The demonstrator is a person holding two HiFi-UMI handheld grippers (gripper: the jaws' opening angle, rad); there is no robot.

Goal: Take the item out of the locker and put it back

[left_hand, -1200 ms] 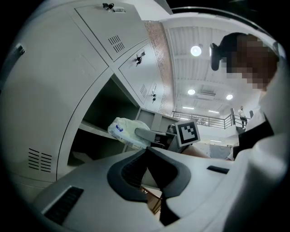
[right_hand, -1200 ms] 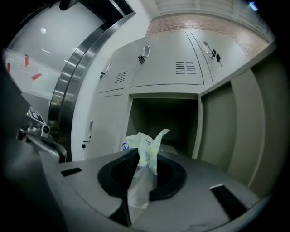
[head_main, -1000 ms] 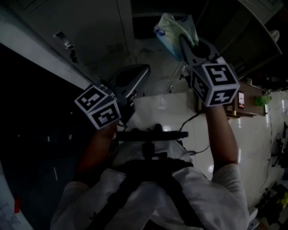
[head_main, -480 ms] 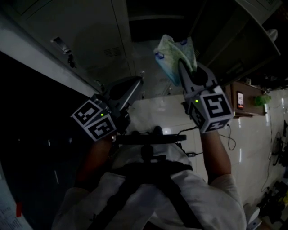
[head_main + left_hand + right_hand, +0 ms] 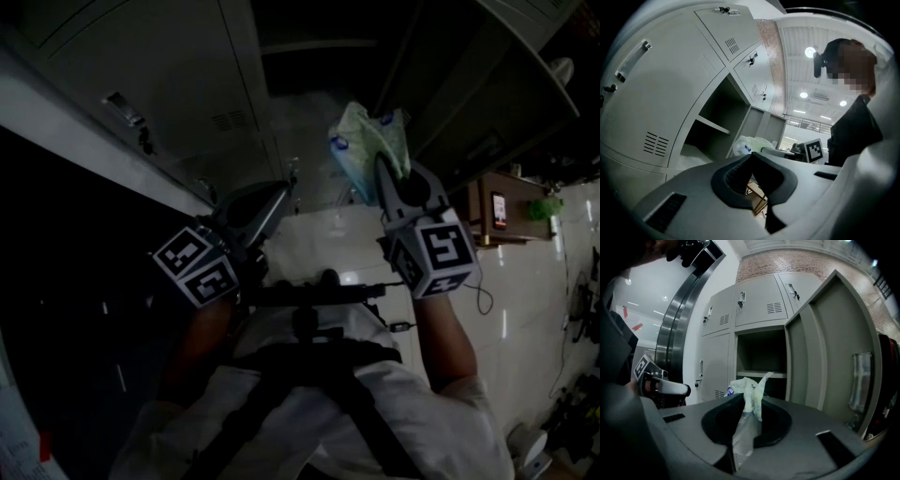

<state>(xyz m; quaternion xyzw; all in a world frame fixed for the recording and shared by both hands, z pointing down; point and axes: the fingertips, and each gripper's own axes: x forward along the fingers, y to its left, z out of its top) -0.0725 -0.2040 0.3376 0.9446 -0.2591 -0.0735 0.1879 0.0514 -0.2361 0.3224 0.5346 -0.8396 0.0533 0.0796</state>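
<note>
Plastic packet (image 5: 751,389) in right tool (image 5: 743,404), right gripper view shows pinch

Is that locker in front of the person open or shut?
Open: its door stands swung aside, baring the shelf and the dark interior.

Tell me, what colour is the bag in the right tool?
Pale green-white plastic bag with a blue mark; clearest in the head view.

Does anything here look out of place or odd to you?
A crumpled plastic packet hangs in mid-air outside the open locker, pinched by an edge in the right gripper, whose jaws have just tightened on it. The locker door stands open. Nothing looks spilled or damaged.
</note>
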